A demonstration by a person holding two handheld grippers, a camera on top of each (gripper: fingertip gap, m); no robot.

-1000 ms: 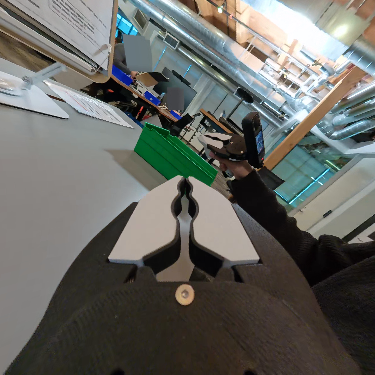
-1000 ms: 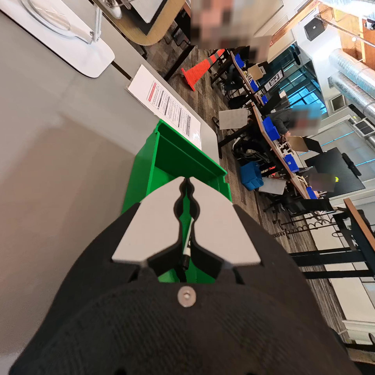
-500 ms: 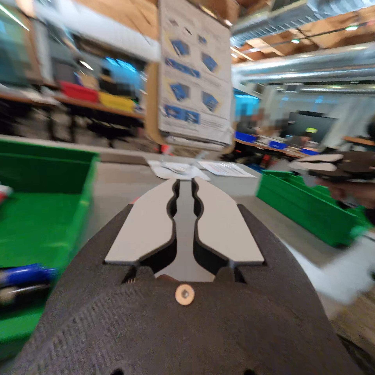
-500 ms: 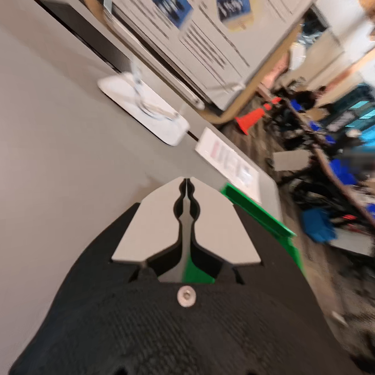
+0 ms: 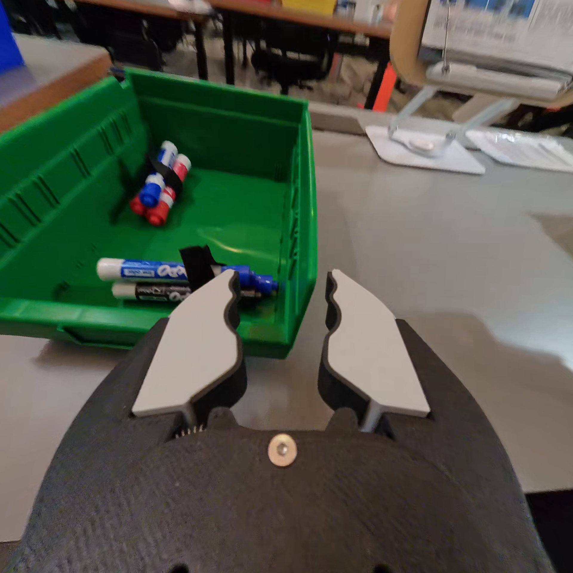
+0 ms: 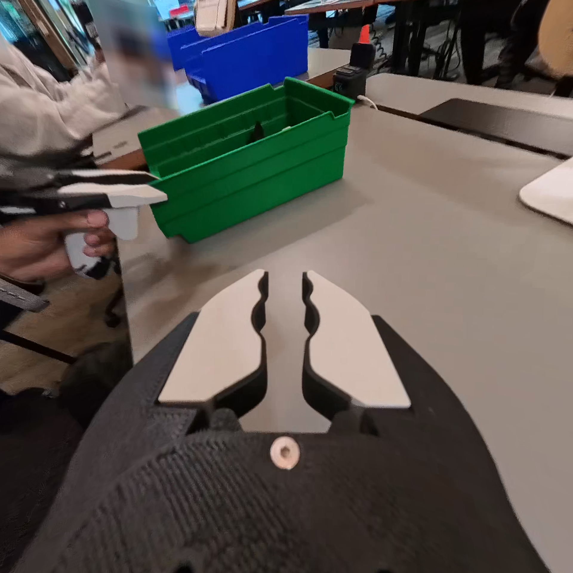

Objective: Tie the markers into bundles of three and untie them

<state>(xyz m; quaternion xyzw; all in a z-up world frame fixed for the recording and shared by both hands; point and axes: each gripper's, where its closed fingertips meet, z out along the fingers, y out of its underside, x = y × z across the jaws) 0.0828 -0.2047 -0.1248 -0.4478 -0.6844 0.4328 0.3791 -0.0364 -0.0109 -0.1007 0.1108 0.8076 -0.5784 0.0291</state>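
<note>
A green bin stands on the grey table. In it a blue marker and a black marker lie side by side under a black strap. A strapped bundle of red and blue markers lies farther back. My left gripper is open and empty, its tips over the bin's near right corner. My right gripper is open and empty above the bare table. The right wrist view shows the same bin ahead and the left gripper at its near end.
A white stand base with a clipboard holder stands at the back right, with papers beside it; its corner shows on the right. Blue bins sit on a farther table. A person in a light top sits at left.
Both grippers were shut and are now open. The left swung down towards the bin with markers. The right left the other green bin and swung round over the table.
</note>
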